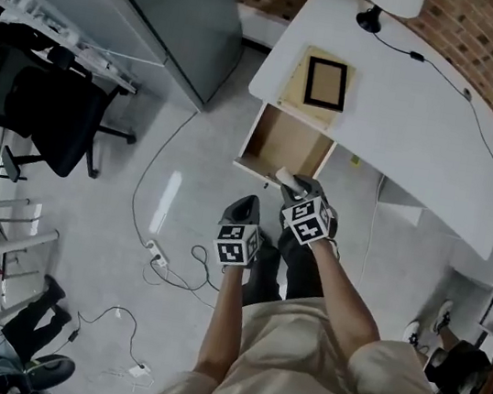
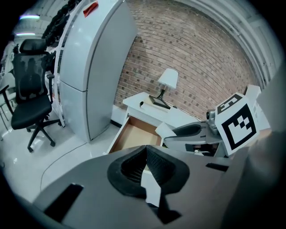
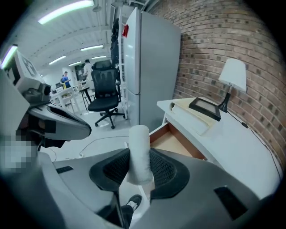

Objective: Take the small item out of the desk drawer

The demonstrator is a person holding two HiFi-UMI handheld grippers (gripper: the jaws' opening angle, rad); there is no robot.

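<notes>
Small white roll (image 3: 138, 152), the only one in sight, sits clamped in my right gripper (image 3: 139, 170) over the front edge of the single open drawer (image 1: 278, 141), apparently bare, so the removal looks done with only a set-down left, while my left gripper (image 2: 146, 167), second of two, hangs closed on nothing.

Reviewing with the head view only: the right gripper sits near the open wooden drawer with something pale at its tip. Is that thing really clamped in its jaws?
Observer: Yes. The right gripper view shows the jaws of the right gripper pressed on both sides of a white cylindrical roll.
Operator: How does it sit?
Observer: Lengthwise along the jaws, one end poking past their tips.
Operator: And the other one?
Observer: The left gripper has its jaws together, nothing between them.
</notes>
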